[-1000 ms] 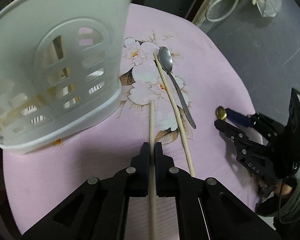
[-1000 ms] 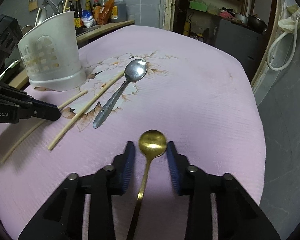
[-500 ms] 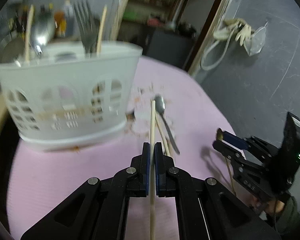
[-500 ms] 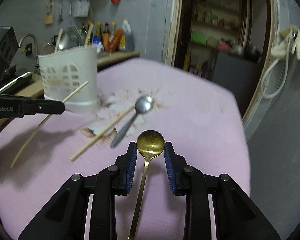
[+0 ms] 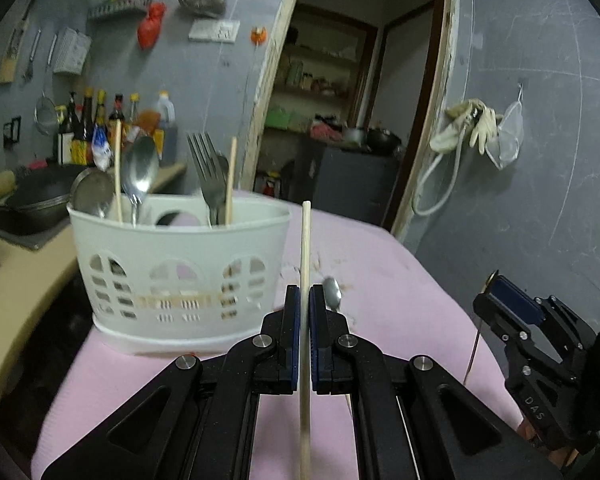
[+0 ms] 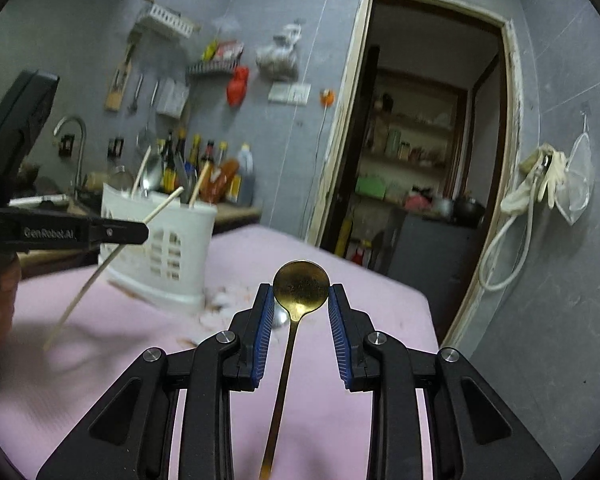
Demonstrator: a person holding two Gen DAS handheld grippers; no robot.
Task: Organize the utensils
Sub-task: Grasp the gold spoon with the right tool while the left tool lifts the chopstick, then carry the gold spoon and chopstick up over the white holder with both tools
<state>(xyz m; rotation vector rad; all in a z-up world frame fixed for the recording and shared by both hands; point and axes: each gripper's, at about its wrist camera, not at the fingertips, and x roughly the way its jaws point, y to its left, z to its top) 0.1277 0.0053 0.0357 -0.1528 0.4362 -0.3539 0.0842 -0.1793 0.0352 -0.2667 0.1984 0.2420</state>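
My left gripper (image 5: 305,300) is shut on a wooden chopstick (image 5: 305,248) and holds it raised, its tip level with the rim of the white utensil basket (image 5: 180,276). The basket holds forks, spoons and chopsticks. My right gripper (image 6: 300,300) is shut on the bowl of a gold spoon (image 6: 300,286), lifted above the pink table (image 6: 320,380). In the right wrist view the left gripper (image 6: 140,232) holds the chopstick (image 6: 100,268) tilted in front of the basket (image 6: 160,256). A silver spoon (image 5: 332,298) lies on the cloth behind my left fingers.
The right gripper (image 5: 500,292) shows at the right edge of the pink table (image 5: 400,300) in the left wrist view. A counter with bottles (image 5: 100,128) and a wok (image 5: 32,200) stands behind the basket. A doorway (image 6: 420,160) opens beyond the table.
Both grippers have risen and tilted up from the table with their utensils. The chopstick and gold spoon left the cloth. The views now look across at the basket and room.
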